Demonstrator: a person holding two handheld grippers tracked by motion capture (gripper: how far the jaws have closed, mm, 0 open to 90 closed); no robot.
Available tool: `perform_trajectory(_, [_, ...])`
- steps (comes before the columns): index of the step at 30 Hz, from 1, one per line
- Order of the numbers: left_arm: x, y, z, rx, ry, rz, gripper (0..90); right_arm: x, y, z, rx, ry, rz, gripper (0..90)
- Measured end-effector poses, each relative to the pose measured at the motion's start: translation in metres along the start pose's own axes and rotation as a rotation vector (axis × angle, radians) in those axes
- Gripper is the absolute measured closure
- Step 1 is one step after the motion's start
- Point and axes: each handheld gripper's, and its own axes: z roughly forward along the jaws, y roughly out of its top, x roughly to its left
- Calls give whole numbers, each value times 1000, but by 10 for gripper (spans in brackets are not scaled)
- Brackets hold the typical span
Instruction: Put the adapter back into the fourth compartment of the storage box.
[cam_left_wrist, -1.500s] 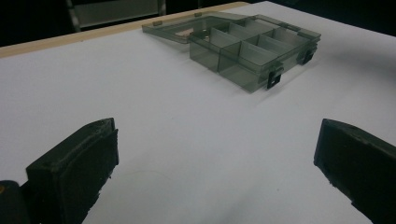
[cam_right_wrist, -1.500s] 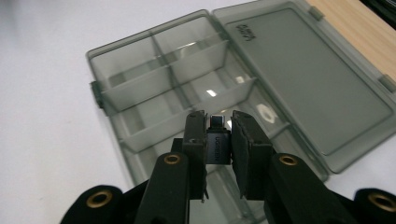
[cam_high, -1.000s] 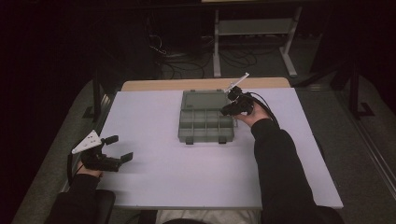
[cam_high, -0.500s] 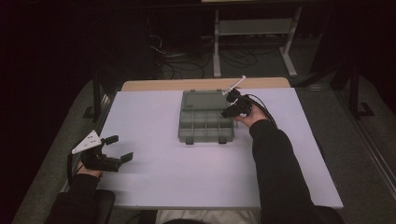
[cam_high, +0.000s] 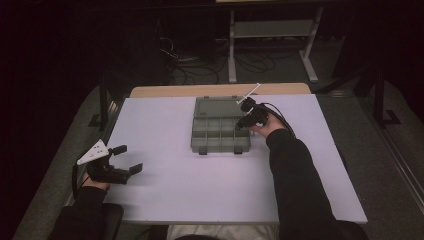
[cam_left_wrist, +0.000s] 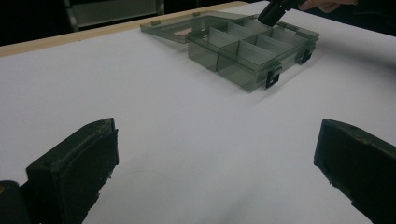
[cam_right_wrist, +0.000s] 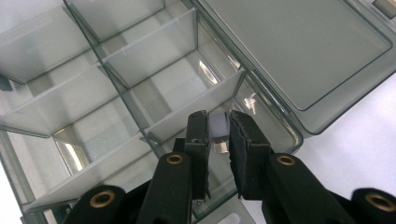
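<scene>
Smoky-grey plastic forms the one organizer box (cam_high: 220, 131) near the far middle of the white table (cam_high: 200, 200), its lid (cam_right_wrist: 299, 51) folded flat open behind it; the right gripper view alone shows a small pale block (cam_right_wrist: 218, 126) pinched between that gripper's jaws above a compartment at the box's edge. From above, the right gripper (cam_high: 248, 120) sits at the box's far right corner with the sleeved forearm stretched forward, while the left gripper (cam_high: 131, 161) rests near the table's left edge, well away from the box. Its two jaws stand wide apart with nothing between them.
</scene>
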Motion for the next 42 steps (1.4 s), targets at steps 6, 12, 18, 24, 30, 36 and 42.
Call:
perform_trajectory(6, [0,0,0,-1,1,1,0,0,0,-4,-11,-11,4,709])
perform_trajectory(12, [0,0,0,0,1,1,0,1,-1,-13,-33,-8,19,637])
perform_trajectory(18, [0,0,-1,0,2,0,0,3,-1,-23,-50,-7,28,535])
perform_trajectory(24, [0,0,-1,-2,2,0,0,5,-3,-36,-76,-21,46,386])
perform_trajectory(30, [0,0,-1,-2,3,0,0,7,-11,-46,-98,-46,67,246])
perform_trajectory(36, [-1,0,0,-4,4,-3,0,8,-21,-55,-117,-56,116,119])
perform_trajectory(42, [-1,0,0,-5,3,-4,0,13,-31,-64,-137,-56,135,0])
